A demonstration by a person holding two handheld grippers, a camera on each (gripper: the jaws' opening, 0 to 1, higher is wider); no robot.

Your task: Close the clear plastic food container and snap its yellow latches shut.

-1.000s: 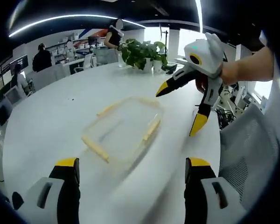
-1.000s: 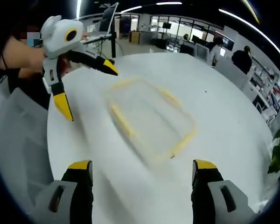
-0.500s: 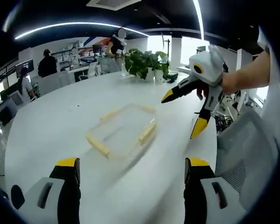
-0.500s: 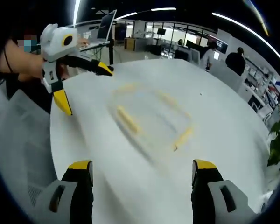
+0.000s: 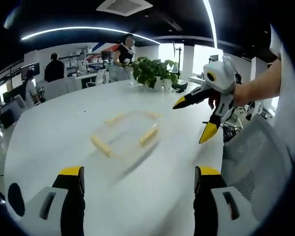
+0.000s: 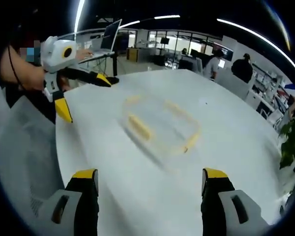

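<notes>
Container lidded on table, both grippers spread and empty

Table [image 5: 49, 132], white and round, carrying clear plastic food container [image 5: 124, 133] toward its middle, away from every edge. Lid on, yellow latches [image 5: 148, 134] along the sides; whether snapped down cannot be told through the blur. Left gripper [image 6: 76, 91] held above the near edge of the table, jaws spread wide, grasping nothing, touching nothing. Right gripper [image 5: 200, 117] likewise above the table's edge, jaws wide apart, empty, well clear of the container. Potted plant [image 5: 151, 72] standing at the far edge. No readable writing or labels.
</notes>
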